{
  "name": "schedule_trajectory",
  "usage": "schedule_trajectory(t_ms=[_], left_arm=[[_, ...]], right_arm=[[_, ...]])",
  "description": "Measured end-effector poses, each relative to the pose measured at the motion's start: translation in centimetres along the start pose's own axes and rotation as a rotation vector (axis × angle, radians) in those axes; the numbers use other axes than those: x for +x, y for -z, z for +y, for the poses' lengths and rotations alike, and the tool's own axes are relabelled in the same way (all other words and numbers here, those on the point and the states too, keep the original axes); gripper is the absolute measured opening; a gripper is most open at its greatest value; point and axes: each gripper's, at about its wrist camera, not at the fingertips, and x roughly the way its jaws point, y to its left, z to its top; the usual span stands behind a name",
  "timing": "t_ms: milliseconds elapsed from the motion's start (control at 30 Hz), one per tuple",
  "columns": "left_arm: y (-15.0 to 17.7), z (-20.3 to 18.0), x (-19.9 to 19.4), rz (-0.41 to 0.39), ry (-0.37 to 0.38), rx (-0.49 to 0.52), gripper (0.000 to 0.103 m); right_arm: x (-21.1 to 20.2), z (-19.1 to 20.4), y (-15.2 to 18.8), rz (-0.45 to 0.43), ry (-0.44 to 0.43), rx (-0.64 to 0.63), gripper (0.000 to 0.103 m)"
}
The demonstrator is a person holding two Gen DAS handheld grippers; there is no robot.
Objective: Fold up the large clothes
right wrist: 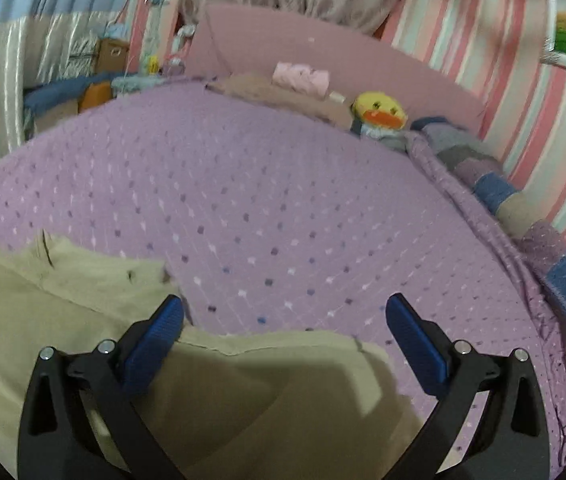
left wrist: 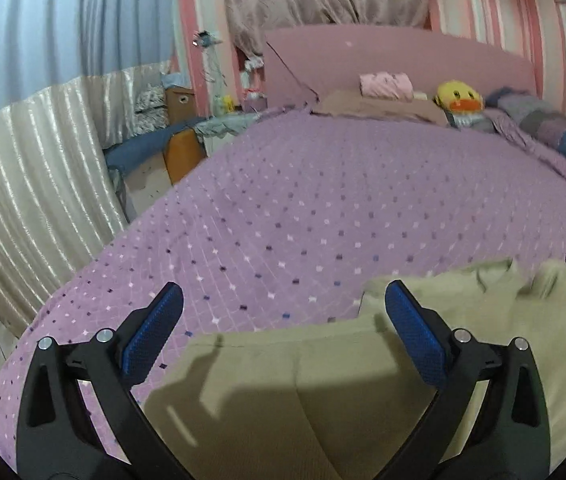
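**A:** What is hidden or hard to make out?

**B:** The beige garment runs off the bottom edge in both views, so its full outline cannot be seen and I cannot tell what kind of clothing it is. The left view's far right edge shows a small dark object beside the cloth, too cut off to name. The right view is slightly blurred.

**A:** How does the garment look?

**B:** Plain khaki-beige cloth, lying flat on the purple dotted bedspread, with a straight stitched edge running between the jaws in each view. A rumpled, bunched section sits just past the tips, to the right of the left gripper and to the left of the right gripper.

**A:** Which way does it run?

**B:** Its long axis appears to run sideways, crossing under both grippers.

**A:** And the jaws?

**B:** Both pairs are spread wide, gripping nothing. Cloth lies beneath and between them.

**A:** Beyond the tips?

**B:** Bare bedspread, then a yellow duck toy, a folded pink cloth and a pink headboard.
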Motion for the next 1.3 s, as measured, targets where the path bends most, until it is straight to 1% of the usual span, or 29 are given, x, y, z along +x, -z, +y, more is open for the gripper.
schedule_trajectory(t_ms=[67, 100, 200, 367, 433, 533, 600, 967, 1067, 1200, 1300], left_arm=[[0.4, 0.0, 0.6, 0.002, 0.049, 0.006, 0.100], [0.5, -0.1, 0.7, -0.003, 0.062, 0.007, 0.100], [0.8, -0.3, 1.9, 0.020, 0.095, 0.003, 0.100], [1.8, 0.5, 3.4, 0.048, 0.151, -0.074, 0.100], [2.0, 0.6, 3.9, 0.053, 0.162, -0.087, 0.100], [2.2, 0.4, 5.2, 0.089, 0.173, -0.095, 0.100], [2.6, 0.4, 5.5, 0.094, 0.177, -0.097, 0.100], [3.0, 0.0, 7.2, 0.150, 0.199, -0.102, 0.100], [3.2, 0.3, 7.4, 0.153, 0.211, -0.111, 0.100], [3.4, 0.7, 7.4, 0.136, 0.238, -0.131, 0.100], [3.6, 0.7, 6.7, 0.117, 0.235, -0.134, 0.100]], right_arm=[[1.2, -0.3, 0.6, 0.021, -0.067, 0.027, 0.101], [1.5, -0.3, 0.8, 0.020, -0.076, 0.033, 0.101], [2.7, 0.2, 1.2, 0.026, -0.110, 0.026, 0.101], [3.8, -0.1, 2.2, 0.040, -0.182, 0.082, 0.101], [4.4, 0.0, 2.3, 0.054, -0.205, 0.092, 0.101], [5.4, 0.1, 2.4, 0.079, -0.236, 0.107, 0.101], [5.6, 0.0, 2.6, 0.087, -0.252, 0.116, 0.101], [7.2, 0.2, 2.9, 0.162, -0.311, 0.147, 0.101], [7.2, 0.2, 2.9, 0.161, -0.310, 0.147, 0.101], [6.8, -0.1, 3.1, 0.140, -0.304, 0.152, 0.101], [6.4, -0.2, 3.2, 0.116, -0.293, 0.157, 0.101]])
